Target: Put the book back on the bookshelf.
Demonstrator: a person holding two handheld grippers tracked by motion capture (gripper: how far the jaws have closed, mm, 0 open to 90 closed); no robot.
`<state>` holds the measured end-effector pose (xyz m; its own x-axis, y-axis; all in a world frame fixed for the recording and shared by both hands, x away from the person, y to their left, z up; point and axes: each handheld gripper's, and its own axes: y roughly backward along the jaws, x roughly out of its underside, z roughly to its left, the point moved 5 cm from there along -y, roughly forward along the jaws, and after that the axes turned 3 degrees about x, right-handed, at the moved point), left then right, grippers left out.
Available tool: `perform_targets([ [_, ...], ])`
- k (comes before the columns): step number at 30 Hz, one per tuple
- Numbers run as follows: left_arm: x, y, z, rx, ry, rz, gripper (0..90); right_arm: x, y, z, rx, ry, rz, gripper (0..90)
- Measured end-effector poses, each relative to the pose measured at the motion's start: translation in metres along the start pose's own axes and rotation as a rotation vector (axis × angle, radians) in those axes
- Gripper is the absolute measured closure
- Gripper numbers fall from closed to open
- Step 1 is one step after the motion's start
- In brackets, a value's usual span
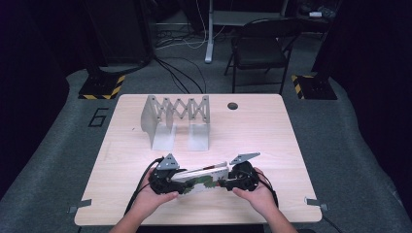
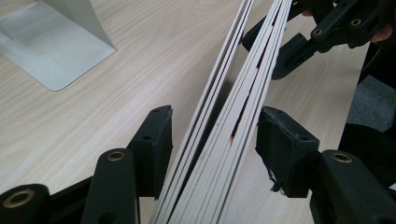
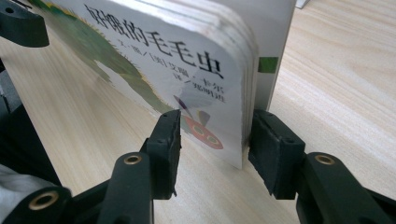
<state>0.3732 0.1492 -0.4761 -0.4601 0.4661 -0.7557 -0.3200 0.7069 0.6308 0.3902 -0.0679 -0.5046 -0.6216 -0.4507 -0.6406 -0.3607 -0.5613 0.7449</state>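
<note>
You hold a stack of thick white cardboard picture books (image 1: 204, 177) between your two grippers, near the table's (image 1: 272, 141) front edge and about midway along it. Your left gripper (image 1: 167, 180) pinches one end — in the left gripper view its pads sit against both faces of the stack (image 2: 224, 140), page edges running away between them. Your right gripper (image 1: 237, 180) has just been closing; in the right gripper view its pads clamp the rounded corner of the books (image 3: 187, 70), caterpillar cover facing left. A grey metal expandable book rack (image 1: 176, 119) stands well apart, toward the table's far edge.
</note>
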Motion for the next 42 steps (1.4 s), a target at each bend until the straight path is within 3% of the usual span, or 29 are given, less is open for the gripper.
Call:
perform_targets([
  [11, -0.0026, -0.0074, -0.0020, -0.010, -0.027, 0.050, 48.5, -0.0008, -0.0011, -0.0028, 0.003, -0.004, -0.006, 52.6],
  [38, -0.0013, -0.0069, -0.0064, 0.041, -0.067, 0.060, 62.0, -0.0004, -0.0023, -0.0035, -0.008, -0.023, -0.007, 50.0],
  [42, -0.0010, -0.0076, -0.0090, 0.030, -0.088, 0.060, 64.4, -0.0006, -0.0026, -0.0037, -0.003, -0.014, -0.011, 49.2],
])
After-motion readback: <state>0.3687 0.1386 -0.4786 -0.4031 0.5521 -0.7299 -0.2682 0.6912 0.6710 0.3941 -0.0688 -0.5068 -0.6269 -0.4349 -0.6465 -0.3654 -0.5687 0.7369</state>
